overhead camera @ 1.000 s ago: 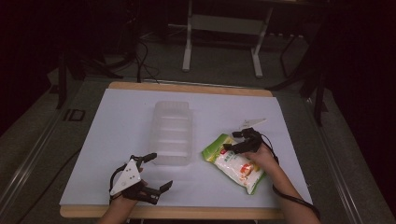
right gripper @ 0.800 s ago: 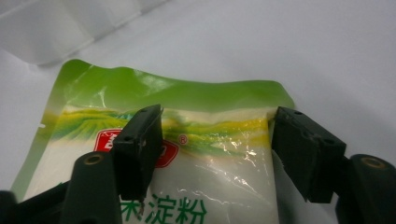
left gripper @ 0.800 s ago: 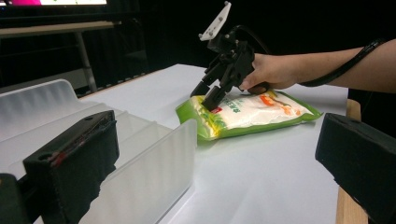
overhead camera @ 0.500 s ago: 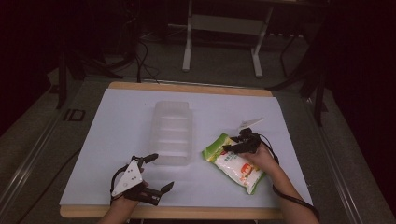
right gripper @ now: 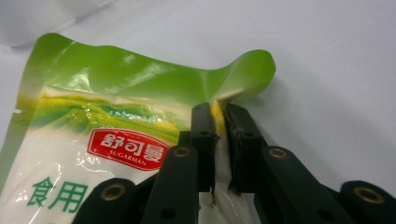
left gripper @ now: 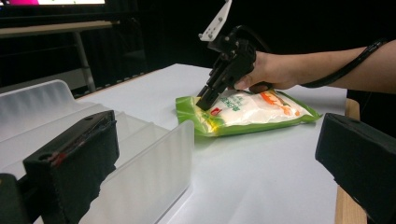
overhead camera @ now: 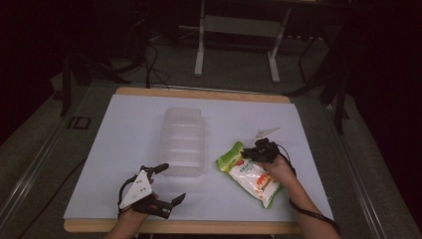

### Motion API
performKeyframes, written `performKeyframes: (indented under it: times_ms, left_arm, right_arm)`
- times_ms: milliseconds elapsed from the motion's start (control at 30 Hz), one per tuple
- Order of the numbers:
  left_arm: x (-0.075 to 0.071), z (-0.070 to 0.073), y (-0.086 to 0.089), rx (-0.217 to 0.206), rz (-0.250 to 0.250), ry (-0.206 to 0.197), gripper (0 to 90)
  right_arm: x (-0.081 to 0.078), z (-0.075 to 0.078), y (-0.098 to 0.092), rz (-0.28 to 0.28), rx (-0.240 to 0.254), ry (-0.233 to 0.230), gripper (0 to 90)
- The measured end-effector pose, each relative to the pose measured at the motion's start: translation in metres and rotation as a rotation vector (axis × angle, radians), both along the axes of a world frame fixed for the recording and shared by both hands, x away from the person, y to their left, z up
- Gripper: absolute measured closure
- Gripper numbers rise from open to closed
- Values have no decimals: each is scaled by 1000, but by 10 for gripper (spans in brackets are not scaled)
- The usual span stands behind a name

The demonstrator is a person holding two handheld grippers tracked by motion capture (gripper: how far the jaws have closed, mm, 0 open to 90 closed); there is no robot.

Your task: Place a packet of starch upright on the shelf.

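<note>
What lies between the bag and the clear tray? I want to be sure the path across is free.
Nothing visible does: bare white table separates the green bag, pinched at its corner by the right gripper, from the clear tray beside it.

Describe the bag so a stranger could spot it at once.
On the white table, look right of the clear plastic tray. The bag lies flat there, green-edged with a white middle and a red label, its top corner pinched in the right gripper.

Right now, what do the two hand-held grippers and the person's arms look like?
Both are black two-jaw tools. The left gripper carries a grey three-cornered plate with dark dots; the right gripper has bolt-holed jaws, brass-ringed pivots, a similar plate and a black cable trailing along the bare, sleeveless forearm.
</note>
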State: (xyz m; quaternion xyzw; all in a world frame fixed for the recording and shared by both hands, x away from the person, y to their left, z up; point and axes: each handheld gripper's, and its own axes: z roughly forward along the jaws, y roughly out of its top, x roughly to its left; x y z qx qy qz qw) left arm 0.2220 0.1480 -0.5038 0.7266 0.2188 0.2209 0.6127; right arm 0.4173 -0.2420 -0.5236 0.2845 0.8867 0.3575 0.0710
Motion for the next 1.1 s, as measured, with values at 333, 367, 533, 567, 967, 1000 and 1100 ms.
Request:
performKeyframes:
  times_ms: [333,367,533,567,967,1000,1100]
  left_arm:
    - [0,0,1,0,3,-1,0]
    - [0,0,1,-1,3,-1,0]
    - [0,0,1,-1,4,-2,0]
    - [0,0,1,-4,5,-3,0]
    - [-2,1,0,-10,5,-12,0]
    - [-2,1,0,-10,5,-12,0]
    - [-3,1,-1,-3,3,-14,0]
  right_arm:
    - [-9,16,-3,9,25,-61,841]
    - [-11,19,-3,8,35,-67,841]
    - [-20,33,-5,18,80,-107,843]
    - [-23,36,-5,20,82,-119,843]
    - [-53,65,-4,51,119,-227,850]
    - [-56,67,-5,55,124,-231,850]
    - [-62,74,-7,58,152,-238,851]
